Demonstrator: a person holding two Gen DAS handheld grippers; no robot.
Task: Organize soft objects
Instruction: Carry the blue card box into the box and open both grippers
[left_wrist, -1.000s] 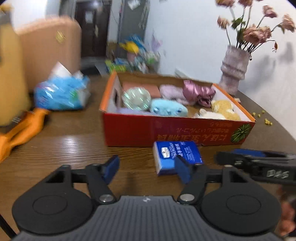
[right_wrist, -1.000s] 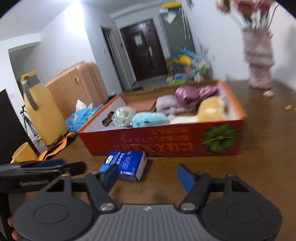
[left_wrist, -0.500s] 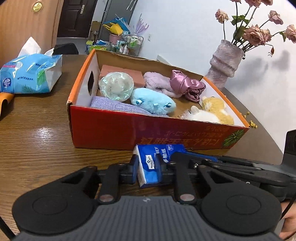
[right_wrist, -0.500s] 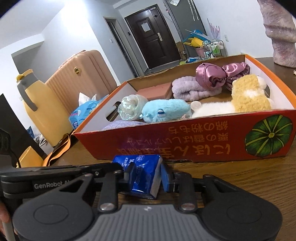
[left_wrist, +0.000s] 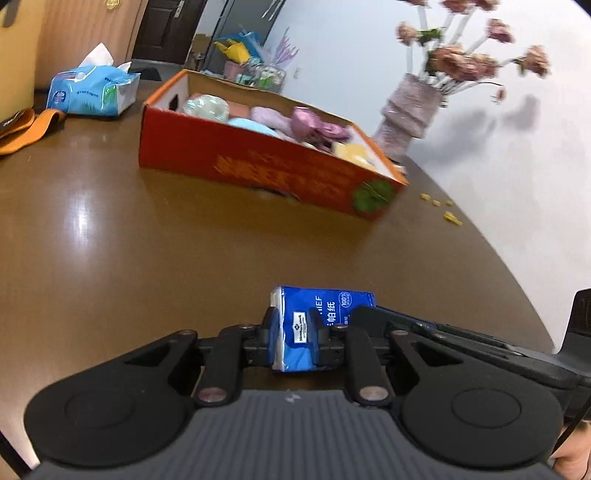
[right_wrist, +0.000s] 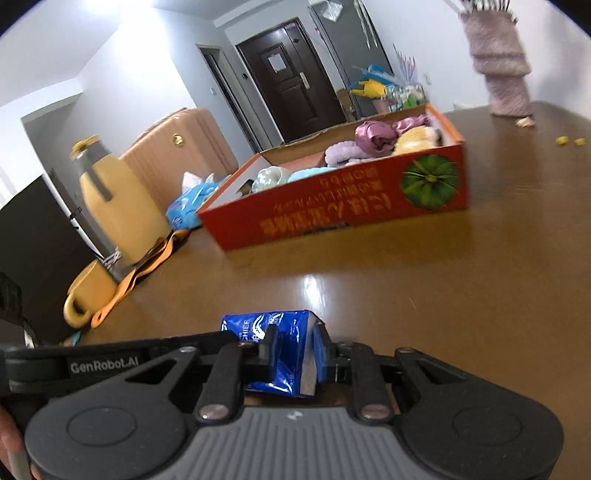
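Tissue pack (left_wrist: 295, 332) half hidden between both claws' pads.

Tissue pack (left_wrist: 317, 325) before box (left_wrist: 258, 166) (toys (left_wrist: 314, 122) inside), on table (left_wrist: 147, 258).

Between the jaws a blue tissue pack (left_wrist: 295, 328) with white print is seen. Ahead of the jaws, a red box (left_wrist: 258, 170) is marked with orange lettering and a green pumpkin emblem.
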